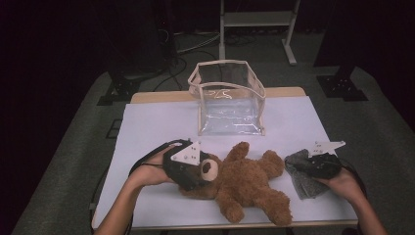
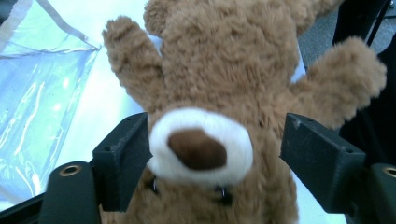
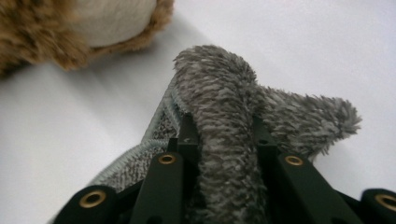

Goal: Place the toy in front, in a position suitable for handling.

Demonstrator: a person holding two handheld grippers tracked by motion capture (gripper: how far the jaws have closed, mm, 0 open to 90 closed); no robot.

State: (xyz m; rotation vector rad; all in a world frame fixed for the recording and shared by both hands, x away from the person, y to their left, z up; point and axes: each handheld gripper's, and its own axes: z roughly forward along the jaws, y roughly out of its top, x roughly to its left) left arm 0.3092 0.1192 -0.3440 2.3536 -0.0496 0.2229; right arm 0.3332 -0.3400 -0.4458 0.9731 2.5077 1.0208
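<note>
High view, teddy bear [image 1: 244,183] before clear bag [image 1: 229,98]

bare forearms, black left gripper [image 1: 192,169] and right gripper [image 1: 313,164], grey three-cornered top plates, brass-ringed screw holes, black trailing cables

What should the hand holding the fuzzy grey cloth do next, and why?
Probably lift the grey cloth a little off the white table and carry it toward the clear bag. The right gripper is pinched shut on a fold of it, so it looks ready to move. The bag stands open behind the teddy bear, whose head sits between the left gripper's open jaws.
</note>
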